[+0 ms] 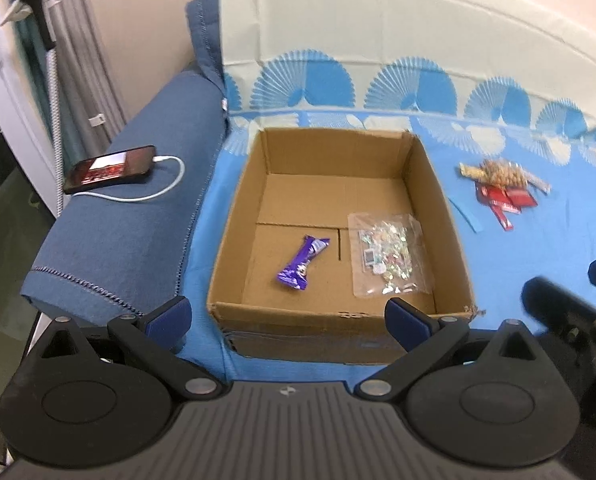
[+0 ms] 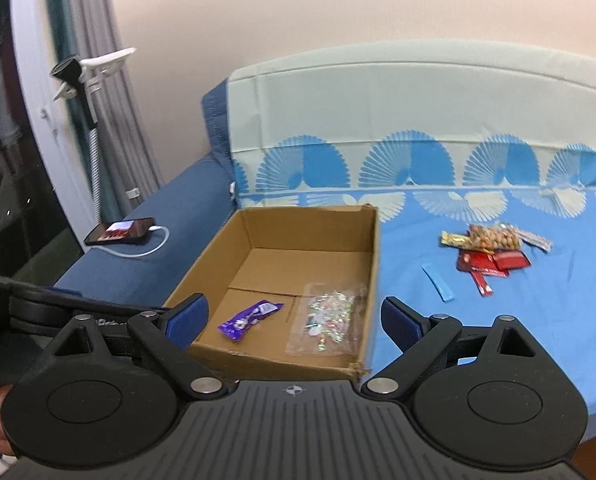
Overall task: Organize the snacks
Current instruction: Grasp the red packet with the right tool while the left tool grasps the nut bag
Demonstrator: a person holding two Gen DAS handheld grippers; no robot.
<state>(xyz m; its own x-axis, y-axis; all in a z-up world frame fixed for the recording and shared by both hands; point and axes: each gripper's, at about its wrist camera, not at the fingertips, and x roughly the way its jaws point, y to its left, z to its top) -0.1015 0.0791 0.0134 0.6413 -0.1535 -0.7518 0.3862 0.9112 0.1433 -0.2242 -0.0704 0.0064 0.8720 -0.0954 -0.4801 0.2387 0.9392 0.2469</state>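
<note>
The left gripper [image 1: 288, 318] is hovering at the near wall of the box [image 1: 446, 216], its jaws spread wide and holding nothing. The right gripper [image 2: 294, 320] is hanging beside it, just above the box's near right corner, jaws likewise wide apart and empty; in the left view its dark body is showing, blurred, at the right edge.

The box is sitting open on the blue sheet [image 1: 538, 264]. Inside, on the near half of the floor, a purple bar [image 1: 303, 258] is lying at a slant, and to its right a clear bag [image 1: 388, 258] of shiny sweets is lying flat against the right wall. The two are close but apart.

Right of the box, a blue strip [image 2: 438, 282] is lying on the sheet. Further right, the other snacks are sitting in a small heap: red packets [image 2: 494, 264] nearest, a nut bag [image 2: 494, 237] behind them, a gold bar [image 2: 454, 239] poking out to its left.

Left of the box, on the dark blue armrest [image 1: 118, 232], a phone [image 1: 112, 168] is lying with its screen lit and a white cable [image 1: 166, 184] plugged in.

Beyond, the sheet is running up the backrest, and a stand [image 2: 86, 92] is standing by the curtain.
</note>
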